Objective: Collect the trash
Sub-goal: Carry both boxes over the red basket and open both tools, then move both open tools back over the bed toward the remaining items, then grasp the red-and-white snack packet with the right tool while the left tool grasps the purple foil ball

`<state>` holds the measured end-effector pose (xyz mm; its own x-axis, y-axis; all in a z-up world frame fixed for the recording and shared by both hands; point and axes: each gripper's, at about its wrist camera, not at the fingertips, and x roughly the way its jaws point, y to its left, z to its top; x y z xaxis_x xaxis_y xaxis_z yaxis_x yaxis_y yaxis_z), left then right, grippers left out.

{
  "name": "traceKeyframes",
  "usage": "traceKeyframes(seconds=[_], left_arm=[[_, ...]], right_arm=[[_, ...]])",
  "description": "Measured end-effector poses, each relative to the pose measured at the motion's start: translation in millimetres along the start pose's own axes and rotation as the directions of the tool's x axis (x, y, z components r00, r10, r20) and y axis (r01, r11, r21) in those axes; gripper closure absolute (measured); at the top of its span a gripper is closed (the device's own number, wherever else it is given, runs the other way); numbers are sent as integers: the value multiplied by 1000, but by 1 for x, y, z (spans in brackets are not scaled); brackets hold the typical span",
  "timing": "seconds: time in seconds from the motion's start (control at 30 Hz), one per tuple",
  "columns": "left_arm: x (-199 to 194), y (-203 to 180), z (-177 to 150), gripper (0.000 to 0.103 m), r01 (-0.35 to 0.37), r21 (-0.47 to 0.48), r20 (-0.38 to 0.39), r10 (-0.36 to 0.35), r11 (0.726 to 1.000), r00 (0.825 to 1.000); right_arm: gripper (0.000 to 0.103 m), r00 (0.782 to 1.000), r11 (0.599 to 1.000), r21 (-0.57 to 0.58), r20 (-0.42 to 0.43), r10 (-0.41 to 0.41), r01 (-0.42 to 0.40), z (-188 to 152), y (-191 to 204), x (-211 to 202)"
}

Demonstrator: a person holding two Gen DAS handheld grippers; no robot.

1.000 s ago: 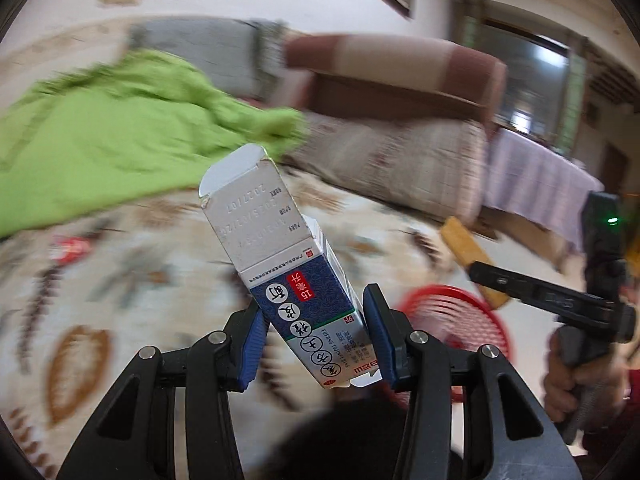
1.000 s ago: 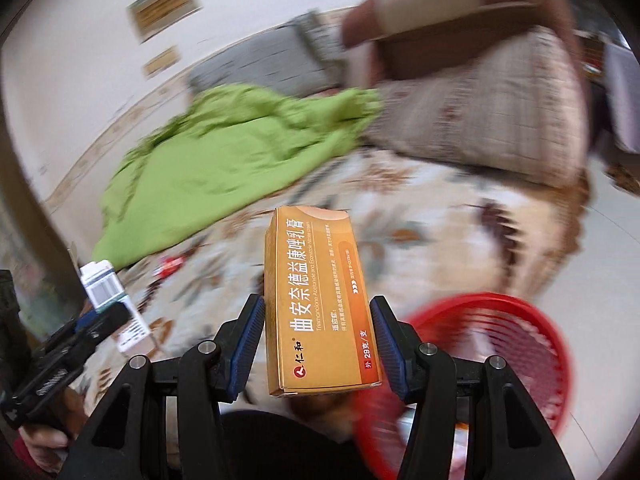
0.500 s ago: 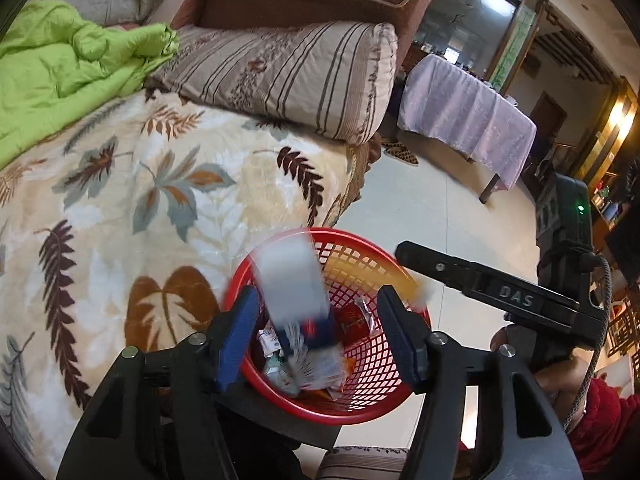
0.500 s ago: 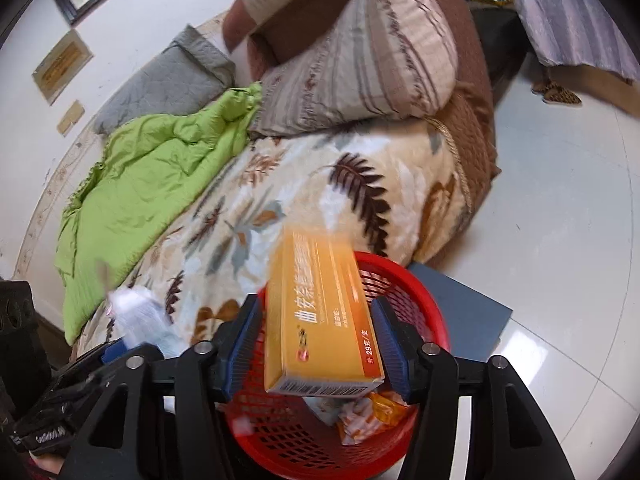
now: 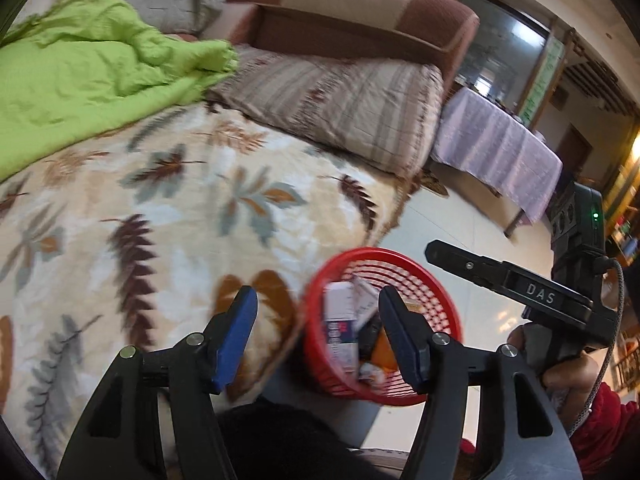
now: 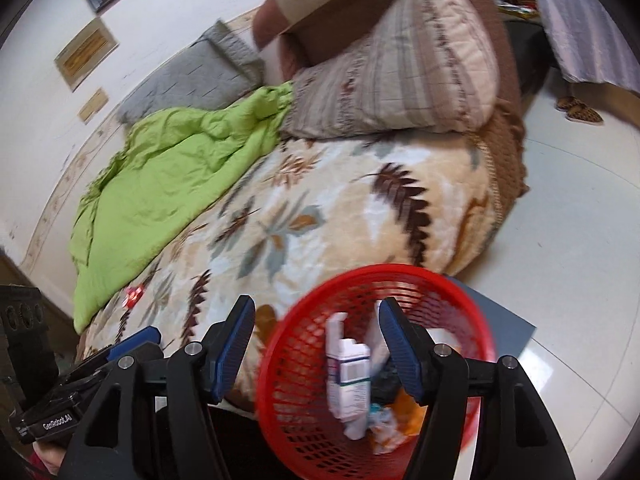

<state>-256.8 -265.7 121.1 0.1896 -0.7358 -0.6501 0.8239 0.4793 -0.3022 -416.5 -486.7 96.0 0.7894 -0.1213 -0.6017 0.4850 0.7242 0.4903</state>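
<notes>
Left gripper (image 5: 316, 336) jaws opening, nothing between. Right gripper (image 6: 316, 336) jaws wide, empty. Red basket (image 6: 280, 364) lower centre of frame, on floor beside bed (image 6: 320, 208); white-blue box (image 6: 348, 376), other trash inside. Red wrapper (image 6: 133, 295) on bed, lower left.

Black gripper (image 5: 318, 334) w/ blue pads (image 5: 236, 336), silver screws, red sleeve (image 5: 604, 420)

Left gripper (image 5: 316, 334): tilted downward, positioned above the basket (image 5: 440, 280) at its near-left rim. Jaws opening, nothing between the blue pads.

Right gripper (image 6: 316, 340): tilted downward, positioned directly above the basket. Jaws apart, nothing gripped.

Right hand (image 5: 560, 364): wrapped around the gripper handle, to the right of the basket, red sleeve at the wrist.
</notes>
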Motion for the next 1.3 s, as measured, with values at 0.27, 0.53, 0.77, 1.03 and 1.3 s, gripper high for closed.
traceKeyframes(seconds=[0.27,0.53,0.77,1.03,1.3], left_arm=[[-51,75,-3,39,-129,-110,89,139,985,986],[-107,181,-19,39,-286,-307,150,343,908,927],[-149,291,-41,39,-406,-505,120,528,761,841],[-175,373,-73,39,-495,-633,36,662,595,749],[-178,393,-81,39,-514,-656,-2,680,552,733]], right_arm=[[33,993,984,-142,-74,97,-107,1,79,34],[33,971,932,-291,-165,172,-214,-10,181,82],[26,938,890,-345,-277,208,-299,-19,269,142],[22,883,810,-426,-413,221,-402,-34,377,243],[13,832,767,-431,-504,231,-475,-38,470,368]])
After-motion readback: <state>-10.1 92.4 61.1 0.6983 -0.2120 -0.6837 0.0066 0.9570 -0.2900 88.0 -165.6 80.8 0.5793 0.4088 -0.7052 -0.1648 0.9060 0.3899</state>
